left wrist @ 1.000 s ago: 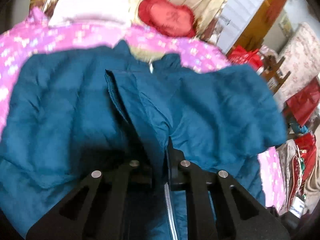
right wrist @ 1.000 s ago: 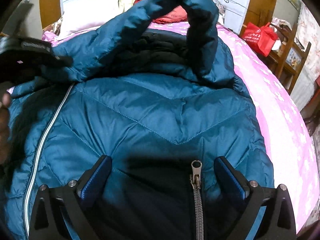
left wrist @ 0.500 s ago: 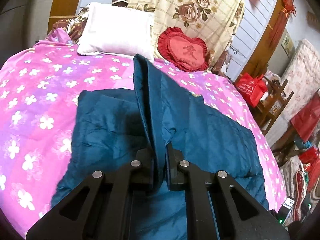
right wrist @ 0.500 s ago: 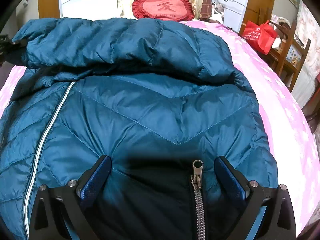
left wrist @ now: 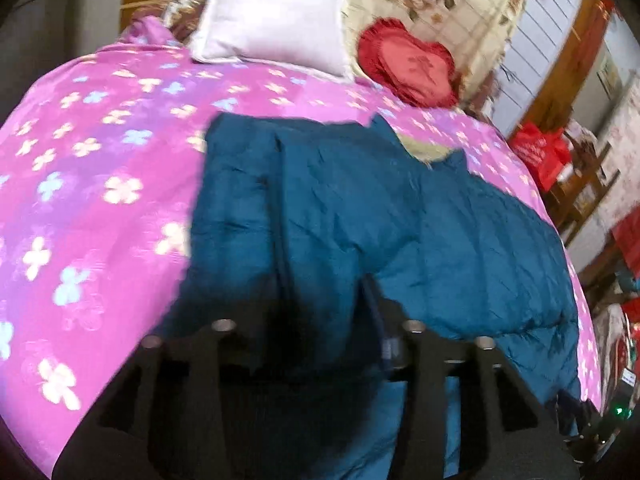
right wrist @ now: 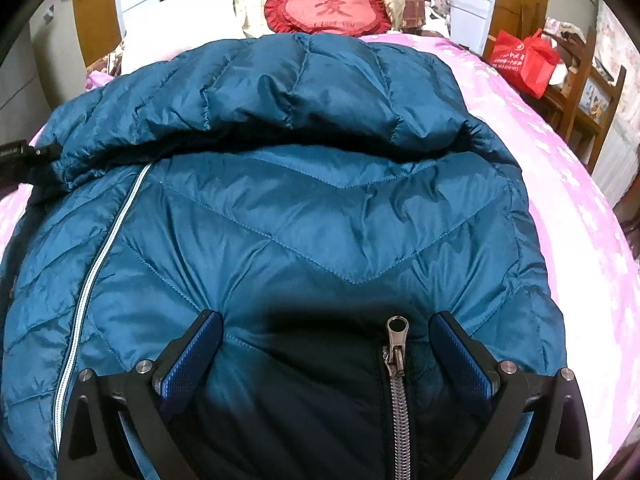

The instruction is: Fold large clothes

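One big teal quilted puffer jacket (right wrist: 320,208) lies spread across the pink flower-print bedspread (left wrist: 100,200), w/ a sleeve or top part folded across its upper edge. Readable writing: the red heart-shaped ruffled cushion (right wrist: 328,8) at the head of the bed has a large Chinese character & "I LOVE YOU" under it; the red shopping bag (right wrist: 524,60) on the wooden chair at right carries white print, too small to read. A black piece at the far left edge of the right wrist view has a small white label, not legible.

Right gripper (right wrist: 326,344): blue-padded fingers (right wrist: 192,356) stand wide apart over the jacket's lower front, pads not pinching anything. Between them sits the metal zip pull (right wrist: 397,344) w/ its silver teeth running down toward the camera. A 2nd, pale zip line (right wrist: 100,264) runs diagonally along the jacket's left side.

Left gripper (left wrist: 316,332): black fingers blurred, jaws opening, w/ a ridge of teal fabric standing between them; can't tell if the pads touch it on either side, but they aren't clamped together.

Edges & room: in the left wrist view the jacket's left edge runs straight down the bedspread, w/ a broad strip of bare pink cover to its left. Its right edge lies near the bed's right side, only a narrow pink band left. White rectangular pillow (left wrist: 272,24) sits beyond the jacket's top edge, apart from it. Right of the bed: chair, bag, red clutter close by.
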